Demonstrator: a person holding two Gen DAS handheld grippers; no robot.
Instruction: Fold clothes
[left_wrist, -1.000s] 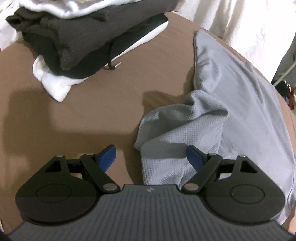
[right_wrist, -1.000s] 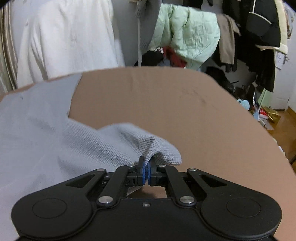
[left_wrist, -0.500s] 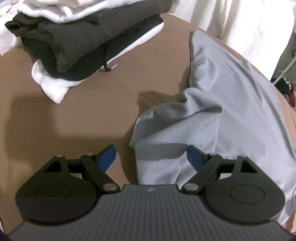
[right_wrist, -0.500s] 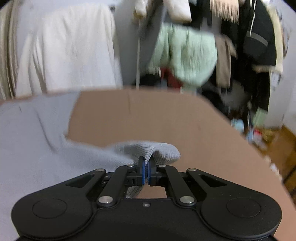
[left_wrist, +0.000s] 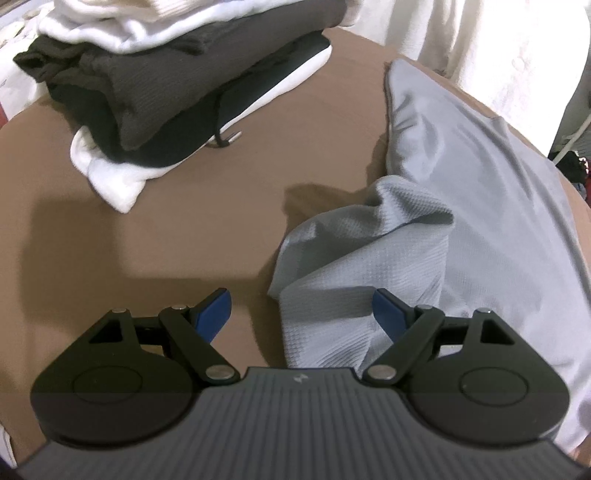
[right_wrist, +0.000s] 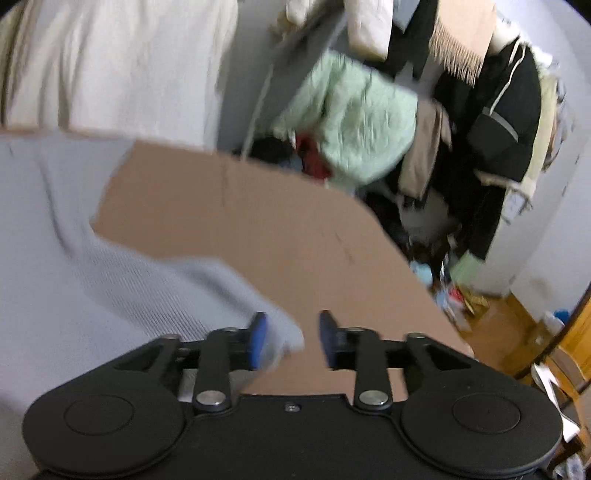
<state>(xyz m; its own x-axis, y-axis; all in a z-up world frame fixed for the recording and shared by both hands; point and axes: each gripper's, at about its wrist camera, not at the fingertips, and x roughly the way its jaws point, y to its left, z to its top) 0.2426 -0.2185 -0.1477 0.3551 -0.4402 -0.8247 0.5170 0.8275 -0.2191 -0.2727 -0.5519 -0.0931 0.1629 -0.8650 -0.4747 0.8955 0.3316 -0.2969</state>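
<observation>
A light grey waffle-knit garment (left_wrist: 461, 206) lies spread on the brown table (left_wrist: 166, 229), one sleeve folded inward in a bunch. My left gripper (left_wrist: 301, 314) is open just above the sleeve's near end, holding nothing. In the right wrist view the same garment (right_wrist: 110, 288) lies at the left, a corner of it between the blue pads. My right gripper (right_wrist: 290, 339) is open, the cloth loose between its fingers.
A stack of folded dark and white clothes (left_wrist: 177, 85) sits at the table's far left. White fabric (left_wrist: 498, 48) hangs behind the table. Hanging coats and a pale green jacket (right_wrist: 354, 122) crowd the room beyond the brown table's far edge (right_wrist: 280, 177).
My right gripper was shut on the garment's corner and has opened, letting the cloth go; its view has tilted up and right. My left gripper stayed open over the sleeve, drifting slightly.
</observation>
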